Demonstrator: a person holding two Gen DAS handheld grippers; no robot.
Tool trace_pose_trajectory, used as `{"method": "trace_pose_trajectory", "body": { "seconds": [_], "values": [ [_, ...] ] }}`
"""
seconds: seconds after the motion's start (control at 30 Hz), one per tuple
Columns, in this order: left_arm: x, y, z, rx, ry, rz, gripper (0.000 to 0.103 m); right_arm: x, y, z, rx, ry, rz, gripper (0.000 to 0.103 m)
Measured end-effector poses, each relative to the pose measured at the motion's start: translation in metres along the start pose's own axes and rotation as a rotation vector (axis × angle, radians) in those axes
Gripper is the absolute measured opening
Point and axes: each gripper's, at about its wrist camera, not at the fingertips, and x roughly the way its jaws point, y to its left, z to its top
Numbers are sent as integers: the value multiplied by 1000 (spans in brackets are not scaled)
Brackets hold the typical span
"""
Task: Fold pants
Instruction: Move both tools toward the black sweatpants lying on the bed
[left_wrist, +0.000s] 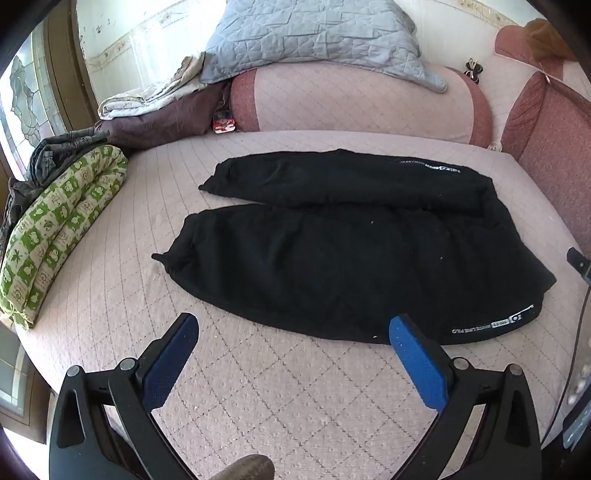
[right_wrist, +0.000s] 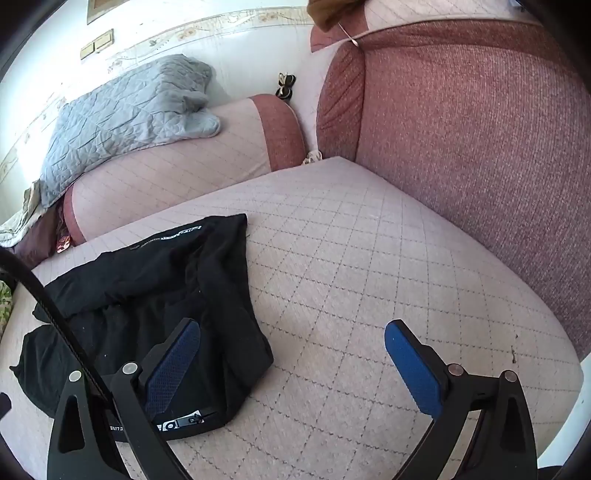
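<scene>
The left gripper (left_wrist: 293, 328), with its blue-padded black fingers, is being held wide apart and empty above the pink quilted mattress cover (left_wrist: 258, 387), just short of the near edge of the black fleece pants (left_wrist: 351, 266). The right gripper (right_wrist: 291, 336) is likewise being held spread wide with nothing between its pads; its left finger (right_wrist: 173, 365) is being seen over the waistband end of the pants (right_wrist: 155, 295), though contact cannot be judged. The pants are being shown laid flat on the mattress, both legs stretched leftward side by side, with white lettering near the waist. Beyond them, a green-and-cream patterned rolled cushion (left_wrist: 55, 229) is lying at the left edge, a pink-and-maroon bolster (left_wrist: 362, 103) is being rested along the back, and a grey quilted pillow (left_wrist: 314, 40) is being propped on it.
</scene>
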Motion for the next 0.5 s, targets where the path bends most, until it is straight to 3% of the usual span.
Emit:
{"method": "trace_pose_trajectory", "body": {
  "seconds": [0.5],
  "values": [
    [51, 1, -39, -30, 150, 3, 103, 6, -2, -2, -2, 15, 1, 102]
  ]
}}
